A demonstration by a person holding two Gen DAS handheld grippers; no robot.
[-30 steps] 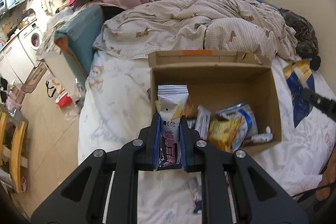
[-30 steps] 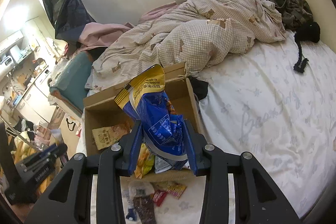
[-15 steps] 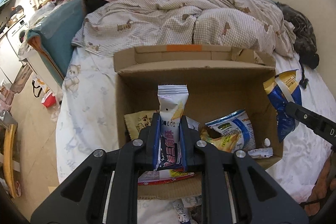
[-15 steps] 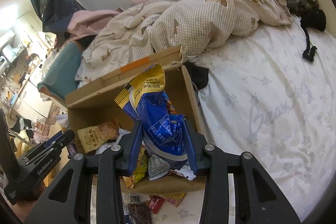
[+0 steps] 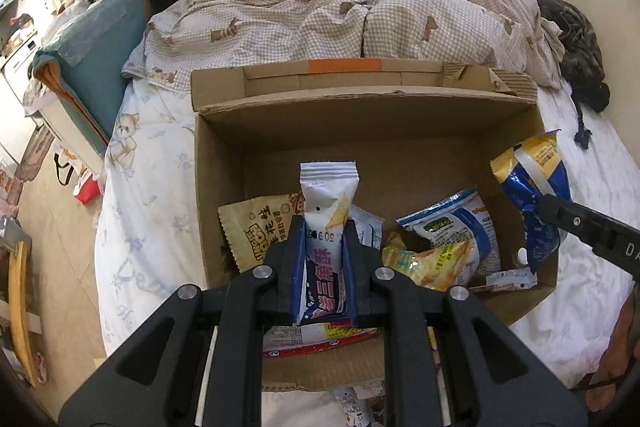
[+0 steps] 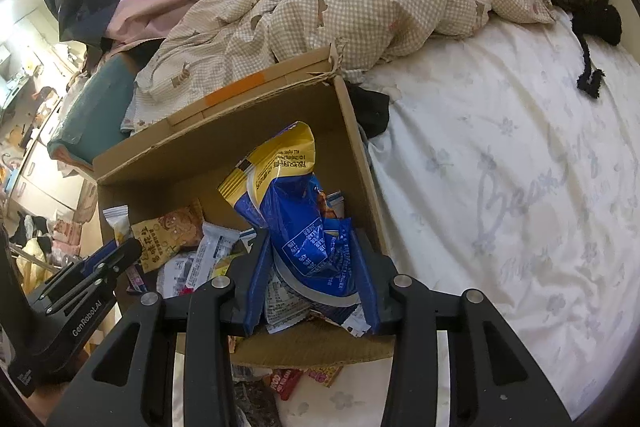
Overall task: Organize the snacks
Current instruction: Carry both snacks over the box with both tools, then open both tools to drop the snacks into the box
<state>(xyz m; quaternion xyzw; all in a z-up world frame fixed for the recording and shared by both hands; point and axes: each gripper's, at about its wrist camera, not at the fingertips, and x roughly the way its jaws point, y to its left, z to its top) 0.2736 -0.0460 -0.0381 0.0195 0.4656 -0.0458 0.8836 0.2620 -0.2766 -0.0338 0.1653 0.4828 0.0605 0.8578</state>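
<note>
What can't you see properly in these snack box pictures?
- Left wrist view: the lower part of the white snack packet is hidden by the left gripper that holds it.
- Right wrist view: the bottom of the blue and yellow bag is covered by the right gripper.
- Both views: snacks on the bed in front of the cardboard box are cut off by the gripper frames.
- Print on the packets is too small to read.

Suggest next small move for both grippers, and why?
Probably open both and let go: the left gripper holds the white snack packet and the right gripper the blue chip bag, both already over the cardboard box.
</note>
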